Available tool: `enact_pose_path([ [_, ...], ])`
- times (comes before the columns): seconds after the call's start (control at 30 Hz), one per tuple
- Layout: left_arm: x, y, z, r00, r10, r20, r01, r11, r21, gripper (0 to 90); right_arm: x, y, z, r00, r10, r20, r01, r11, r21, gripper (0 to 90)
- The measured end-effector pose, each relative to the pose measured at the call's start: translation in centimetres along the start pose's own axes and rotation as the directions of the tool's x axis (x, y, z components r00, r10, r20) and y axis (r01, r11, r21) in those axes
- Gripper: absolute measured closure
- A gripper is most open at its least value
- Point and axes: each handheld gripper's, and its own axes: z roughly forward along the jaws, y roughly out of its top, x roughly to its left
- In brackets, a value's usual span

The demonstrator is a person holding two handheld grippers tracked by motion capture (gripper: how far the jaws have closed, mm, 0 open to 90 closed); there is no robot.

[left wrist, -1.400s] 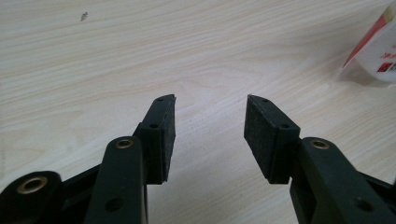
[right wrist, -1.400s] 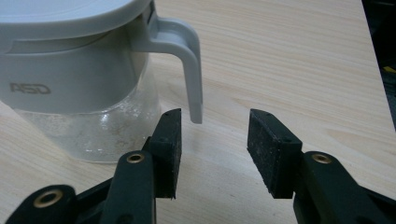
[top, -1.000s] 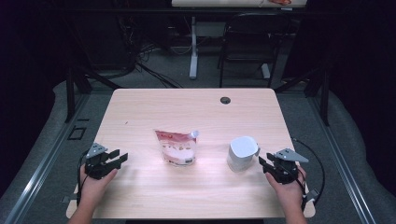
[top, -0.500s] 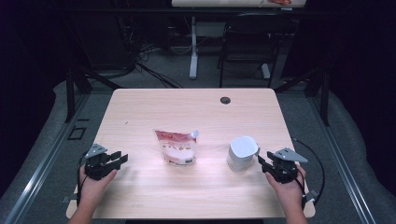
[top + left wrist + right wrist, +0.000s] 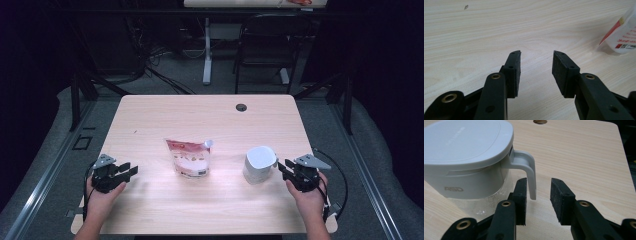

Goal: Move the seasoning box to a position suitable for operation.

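Wooden table [image 5: 150, 120] in a dark room — approach stage, before any grasp.

Right gripper [image 5: 535, 195], jaws apart and just narrowing, sits near the right edge with the handle [image 5: 529, 173] of the grey lidded container [image 5: 259, 164] just ahead of its tips, not yet pinched. Left gripper [image 5: 536, 68], jaws apart on bare wood, waits near the front-left corner. A red-and-white spouted pouch [image 5: 189, 157] lies at mid-table. Judged next move: advance the right gripper slightly so both pads straddle the handle, then close — the lid is on.
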Motion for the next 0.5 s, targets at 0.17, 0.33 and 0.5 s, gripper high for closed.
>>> enact_pose_path([
  [0.17, 0.1, 0.0, 0.1, 1.0, -0.006, -0.002, 0.006, 1.0, 0.001, 59.2, 0.2, 0.0, 0.8, 1.0, -0.008, -0.004, 0.008, 1.0, 0.012, 67.0],
  [0.33, 0.1, 0.0, 0.1, 1.0, -0.008, 0.0, 0.008, 1.0, 0.0, 60.0, 0.3, 0.2, 1.7, 0.9999, -0.008, -0.008, 0.008, 1.0, 0.019, 67.1],
  [0.5, 0.2, 0.0, 0.0, 1.0, -0.008, 0.0, 0.008, 0.9999, 0.012, 60.5, 0.5, 0.5, 2.5, 0.9999, -0.002, -0.011, 0.002, 1.0, 0.018, 74.9],
])
